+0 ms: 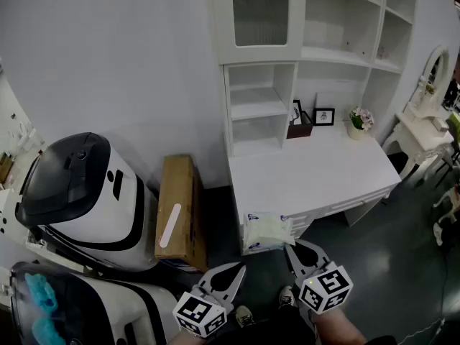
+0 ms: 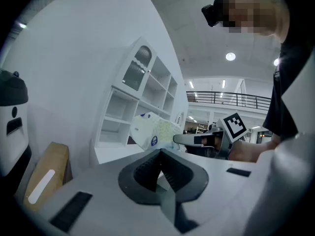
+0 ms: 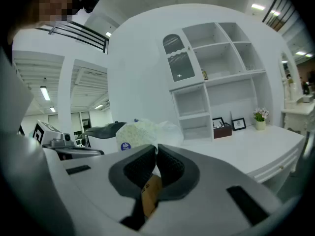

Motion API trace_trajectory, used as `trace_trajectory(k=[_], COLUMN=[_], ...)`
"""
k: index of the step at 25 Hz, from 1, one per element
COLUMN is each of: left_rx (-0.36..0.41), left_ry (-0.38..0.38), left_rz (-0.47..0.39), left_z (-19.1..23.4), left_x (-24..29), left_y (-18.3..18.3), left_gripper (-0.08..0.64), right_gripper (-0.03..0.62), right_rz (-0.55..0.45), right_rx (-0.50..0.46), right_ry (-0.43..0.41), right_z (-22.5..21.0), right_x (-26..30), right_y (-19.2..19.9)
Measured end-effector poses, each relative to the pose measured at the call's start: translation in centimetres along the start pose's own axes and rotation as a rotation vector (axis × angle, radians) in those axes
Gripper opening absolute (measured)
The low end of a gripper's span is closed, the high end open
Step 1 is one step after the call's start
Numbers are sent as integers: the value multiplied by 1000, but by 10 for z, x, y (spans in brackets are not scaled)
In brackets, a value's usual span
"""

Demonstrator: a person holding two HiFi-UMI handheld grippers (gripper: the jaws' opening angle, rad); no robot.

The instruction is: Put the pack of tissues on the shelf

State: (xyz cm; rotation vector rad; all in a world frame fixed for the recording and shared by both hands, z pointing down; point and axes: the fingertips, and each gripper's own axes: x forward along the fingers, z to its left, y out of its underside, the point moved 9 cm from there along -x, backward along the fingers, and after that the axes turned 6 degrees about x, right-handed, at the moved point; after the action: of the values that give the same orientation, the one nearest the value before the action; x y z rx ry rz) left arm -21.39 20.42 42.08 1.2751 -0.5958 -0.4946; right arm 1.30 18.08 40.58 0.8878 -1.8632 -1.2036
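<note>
R gripper [image 3: 156, 149] had its jaws pinched shut on the wrapper edge of the pack of tissues [image 1: 267, 232] – pack was at the front-left corner of the white desk [image 1: 323, 171], just ahead of the jaw tips. L gripper [image 2: 160, 154] was closed w/ nothing between its jaws, low and left of the pack, not touching it. Shelf unit [image 1: 262, 110] stood at the desk's back, well apart from the pack. Cardboard box [image 1: 180, 207] stood beside the desk's left end.
</note>
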Motion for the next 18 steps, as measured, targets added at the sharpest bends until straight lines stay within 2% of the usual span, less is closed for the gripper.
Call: trace_trajectory(k=[7,18], left_rx=[-4,-10], left_ry=[-6,-20], left_rz=[3,9], left_z=[1,-1], left_x=[1,11], left_y=[1,2], left_gripper=[-2,-2], right_gripper=[8,7], right_rz=[-9,2], right_rx=[-22,-8], right_ry=[-4,-13], right_z=[-1,-14], right_x=[1,5], right_y=[0,0])
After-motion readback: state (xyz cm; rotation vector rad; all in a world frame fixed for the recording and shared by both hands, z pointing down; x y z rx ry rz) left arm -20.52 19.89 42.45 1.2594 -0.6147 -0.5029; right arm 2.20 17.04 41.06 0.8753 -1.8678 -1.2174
